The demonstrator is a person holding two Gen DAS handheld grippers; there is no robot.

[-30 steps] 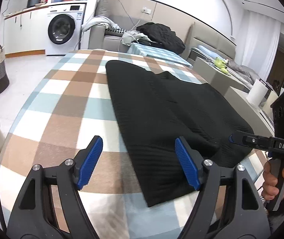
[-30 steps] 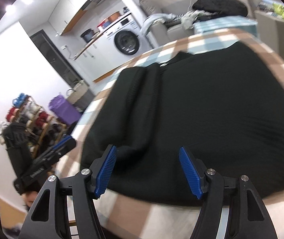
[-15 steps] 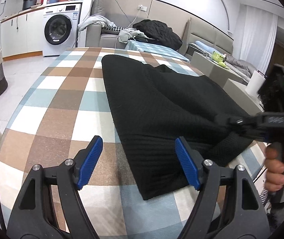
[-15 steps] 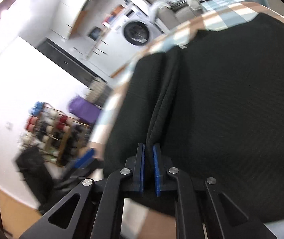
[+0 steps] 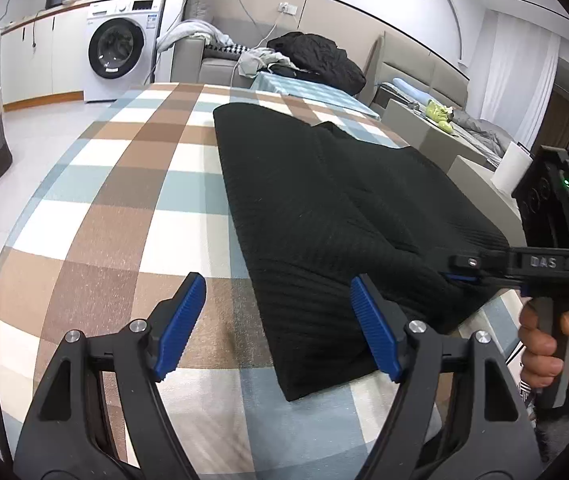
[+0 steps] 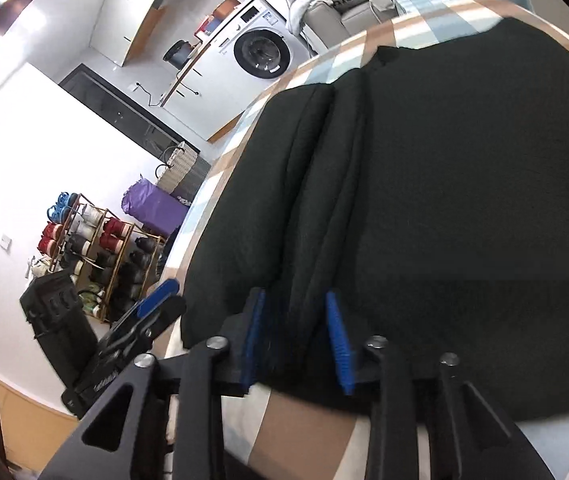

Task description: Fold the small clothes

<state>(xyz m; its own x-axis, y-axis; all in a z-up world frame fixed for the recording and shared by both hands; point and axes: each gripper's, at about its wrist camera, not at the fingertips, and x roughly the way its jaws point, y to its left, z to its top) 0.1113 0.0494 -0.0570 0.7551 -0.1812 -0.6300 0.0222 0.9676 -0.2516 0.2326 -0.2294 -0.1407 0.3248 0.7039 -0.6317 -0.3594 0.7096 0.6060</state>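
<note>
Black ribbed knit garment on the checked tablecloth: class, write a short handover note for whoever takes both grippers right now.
Left gripper: jaws open, holding nothing, poised at the near corner of the black ribbed knit garment.
Right gripper: jaws set around a raised ridge of fabric at the garment's near edge; whether they are actually pinching it is unclear.
The garment lies on the checked tablecloth, already layered lengthwise.
Left to do: probably confirm the right grip, take the near corner with the left, and fold it across.
</note>
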